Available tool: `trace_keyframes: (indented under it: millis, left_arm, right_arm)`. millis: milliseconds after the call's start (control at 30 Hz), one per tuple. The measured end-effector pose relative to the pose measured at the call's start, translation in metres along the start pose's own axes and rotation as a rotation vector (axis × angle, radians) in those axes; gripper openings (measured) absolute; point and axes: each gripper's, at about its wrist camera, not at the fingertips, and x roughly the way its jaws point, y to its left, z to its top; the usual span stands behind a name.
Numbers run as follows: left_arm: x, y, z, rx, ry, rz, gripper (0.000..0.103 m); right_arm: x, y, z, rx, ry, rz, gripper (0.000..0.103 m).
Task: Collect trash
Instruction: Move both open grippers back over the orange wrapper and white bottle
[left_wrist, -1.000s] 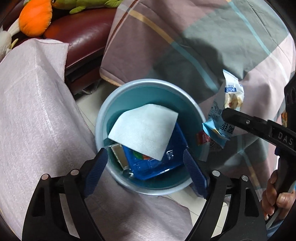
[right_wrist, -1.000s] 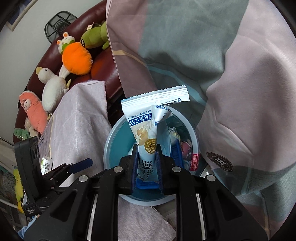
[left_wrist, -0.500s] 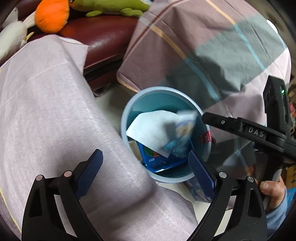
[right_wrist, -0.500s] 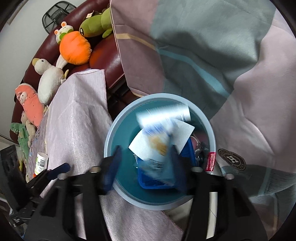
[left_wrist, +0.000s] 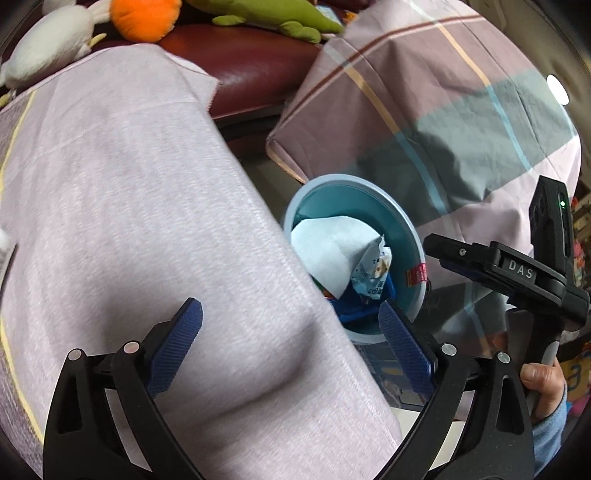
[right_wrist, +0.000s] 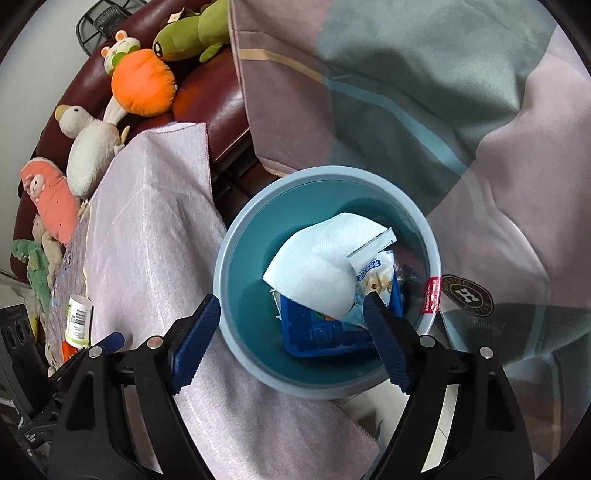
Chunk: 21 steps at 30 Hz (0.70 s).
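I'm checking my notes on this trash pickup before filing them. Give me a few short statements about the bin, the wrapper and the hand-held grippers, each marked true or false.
1. The snack wrapper lies inside the blue bin. True.
2. The right hand-held gripper is clamped on the wrapper. False: its jaws have just been opening, with nothing between them.
3. A white tissue lies in the bin. True.
4. The left hand-held gripper holds a bottle. False: it is open and empty.
5. The bin is empty. False: it holds trash, including a blue tray.
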Motion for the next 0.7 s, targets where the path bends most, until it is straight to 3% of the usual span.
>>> trace_keyframes:
  millis: [367, 700]
  left_arm:
    - [-0.049, 0.042, -0.023, -0.082, -0.086, 0.024, 0.098]
    - [-0.1, 0.109, -0.048, -0.183, -0.162, 0.067, 0.098]
  right_arm:
    - [-0.015, 0.064, -0.015, -0.106, -0.005, 0.007, 0.078]
    - [-0.009, 0.148, -0.032, -0.245, 0.023, 0.02, 0.078]
